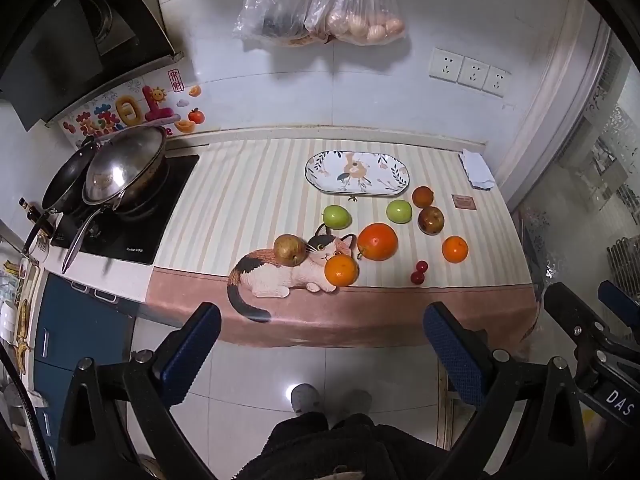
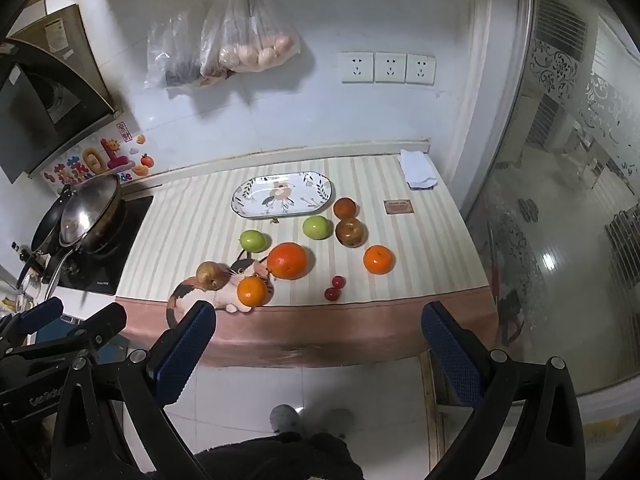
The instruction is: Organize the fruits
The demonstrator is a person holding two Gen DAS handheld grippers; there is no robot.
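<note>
Several fruits lie loose on the striped counter mat: a large orange [image 1: 377, 241] [image 2: 287, 260], two small oranges [image 1: 341, 271] [image 1: 455, 249], two green apples [image 1: 337, 216] [image 1: 399, 211], brownish pears [image 1: 290, 250] [image 1: 431, 220], a dark orange fruit [image 1: 423, 196] and two cherries [image 1: 418, 272]. An empty oval flowered plate [image 1: 357, 171] [image 2: 282, 199] sits behind them. My left gripper [image 1: 320, 344] and right gripper [image 2: 318, 344] are both open and empty, held over the floor in front of the counter edge, apart from the fruit.
A stove with a lidded wok [image 1: 124, 168] and a pan stands at the left. A folded white cloth [image 1: 476, 168] and a small brown card [image 1: 464, 202] lie at the right. Bags with eggs [image 1: 360, 24] hang on the wall. A glass door [image 2: 560, 200] is on the right.
</note>
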